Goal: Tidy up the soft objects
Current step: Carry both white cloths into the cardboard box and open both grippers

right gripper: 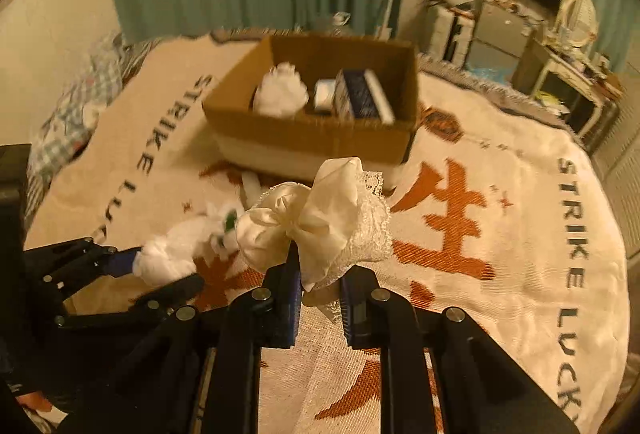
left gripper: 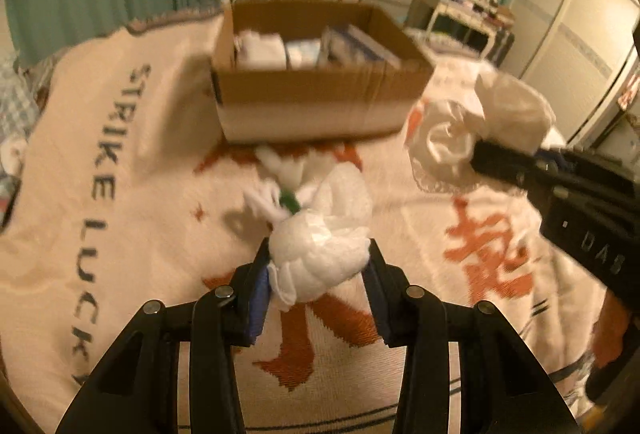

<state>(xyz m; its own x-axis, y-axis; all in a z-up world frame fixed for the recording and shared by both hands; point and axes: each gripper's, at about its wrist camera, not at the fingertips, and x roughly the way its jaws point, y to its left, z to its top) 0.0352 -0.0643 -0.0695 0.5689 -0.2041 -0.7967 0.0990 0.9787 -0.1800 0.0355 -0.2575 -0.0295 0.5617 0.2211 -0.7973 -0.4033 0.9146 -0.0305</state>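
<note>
Right gripper (right gripper: 318, 284) clamped on a cream satin bundle with lace trim (right gripper: 320, 226). Left gripper (right gripper: 160, 270) pinches a white knotted cloth bundle (right gripper: 172, 254) (green fleck near its knot). Open brown cardboard box (right gripper: 316, 138) beyond, on cream blanket with orange characters (right gripper: 500, 234).

Cardboard box (left gripper: 320, 102): motion-blurred in the left wrist view; contents indistinct. Blanket (right gripper: 520, 214): lettering cut off at the right picture edge. Dresser items (right gripper: 576, 62): too small to identify. Left gripper (right gripper: 160, 266): body cropped at the left picture edge.
</note>
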